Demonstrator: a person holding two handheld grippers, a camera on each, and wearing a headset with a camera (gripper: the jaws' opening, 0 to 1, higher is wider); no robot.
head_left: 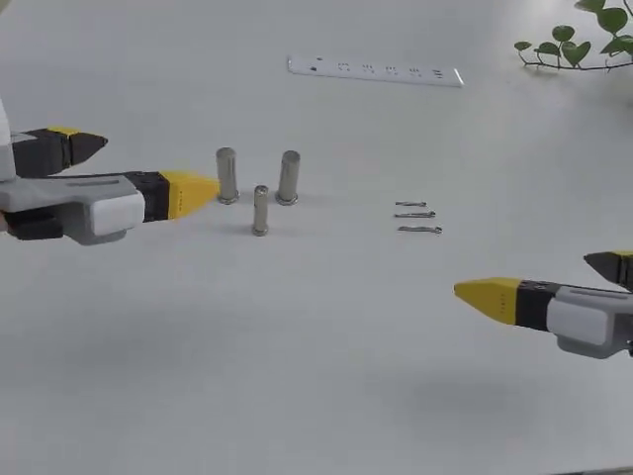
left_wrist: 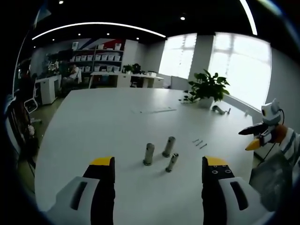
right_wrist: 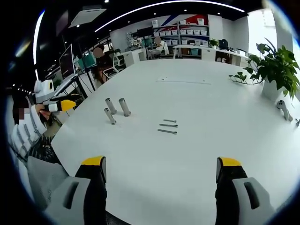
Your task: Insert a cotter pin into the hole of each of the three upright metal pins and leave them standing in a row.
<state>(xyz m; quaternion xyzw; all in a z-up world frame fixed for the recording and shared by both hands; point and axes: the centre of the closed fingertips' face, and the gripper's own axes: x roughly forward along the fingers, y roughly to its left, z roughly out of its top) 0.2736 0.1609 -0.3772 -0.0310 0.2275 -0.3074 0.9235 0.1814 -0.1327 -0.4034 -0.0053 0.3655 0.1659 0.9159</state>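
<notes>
White desk runs back to a power strip at the far edge. I have the left hand-held gripper gaping wide and empty, its yellow jaw just beside the leftmost of the three metal pins. They stand upright in a tight triangle, not a row. The right hand-held gripper is just as wide open and holds nothing, on my side of the three cotter pins, which lie flat to the right of the cluster. My worry is that a careless sweep of that left jaw would topple one pin into its neighbours. The cotter pins look thin and lie flush, so a pinch may skid or flick one away.
</notes>
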